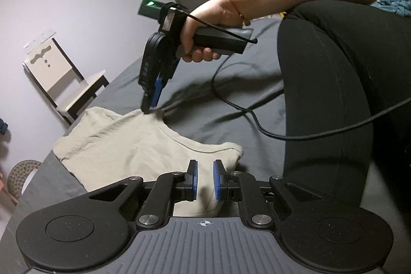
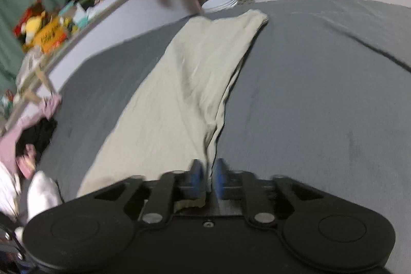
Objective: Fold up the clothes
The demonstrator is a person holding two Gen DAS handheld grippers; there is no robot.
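Bed [image 1: 244, 84]: wide, covered in a smooth dark grey sheet with shallow creases; it carries everything below. Pale lilac walls behind.

Garment [image 1: 143, 145]: beige, soft matte knit, wrinkled, lying flat on the sheet as a long narrow strip running ahead of the right tool [image 2: 206, 180] and just past the left tool [image 1: 204, 180]; curved neckline seam visible.

Chair [image 1: 64, 78]: cream panels on a dark frame, beyond the bed's far edge.

Cable [image 1: 257, 117]: black, braided, looping across the sheet.

Right tool: black, blue ribbed pads, jaws pinched on the garment's near corner, held in a hand [image 1: 205, 25].

Left tool: jaws parted, hovering over the garment's edge, gripping nothing.
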